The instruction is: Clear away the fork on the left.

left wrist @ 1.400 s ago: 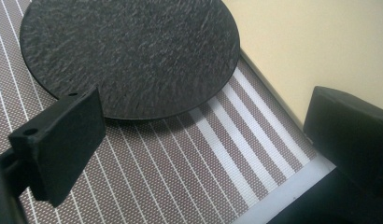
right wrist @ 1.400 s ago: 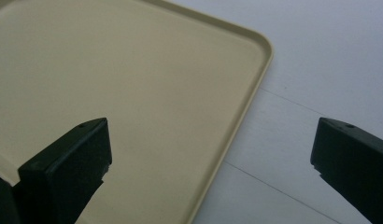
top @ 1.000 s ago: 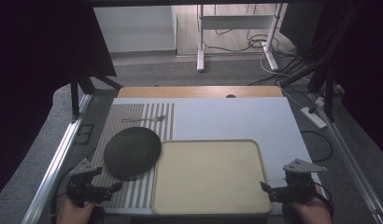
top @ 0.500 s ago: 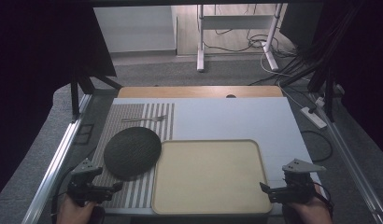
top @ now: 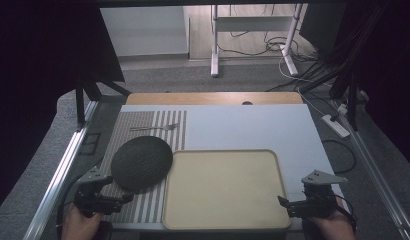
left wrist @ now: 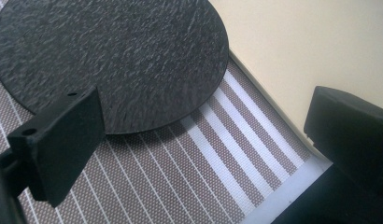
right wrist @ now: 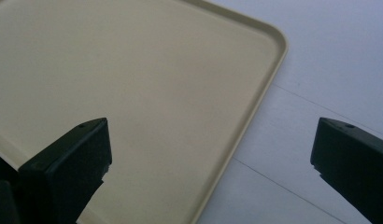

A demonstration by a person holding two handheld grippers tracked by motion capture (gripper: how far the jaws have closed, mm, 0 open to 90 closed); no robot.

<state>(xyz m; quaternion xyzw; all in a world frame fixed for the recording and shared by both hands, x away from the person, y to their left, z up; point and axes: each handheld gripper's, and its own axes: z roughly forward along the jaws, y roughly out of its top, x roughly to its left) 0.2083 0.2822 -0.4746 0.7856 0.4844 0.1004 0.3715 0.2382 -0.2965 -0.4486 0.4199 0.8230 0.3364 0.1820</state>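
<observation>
A round black slate plate lies on a striped placemat, its right edge touching the beige tray. A fork rests on the mat farther back. My left gripper is open, low over the mat at the plate's near edge. At the tray's near right corner my right gripper is open, with its jaws on either side of the tray's right rim.
A pale blue-white cover spreads over the table under the mat and tray, with a wooden strip at the far edge. Metal rails run along both sides. Cables and a power strip lie on the floor to the right.
</observation>
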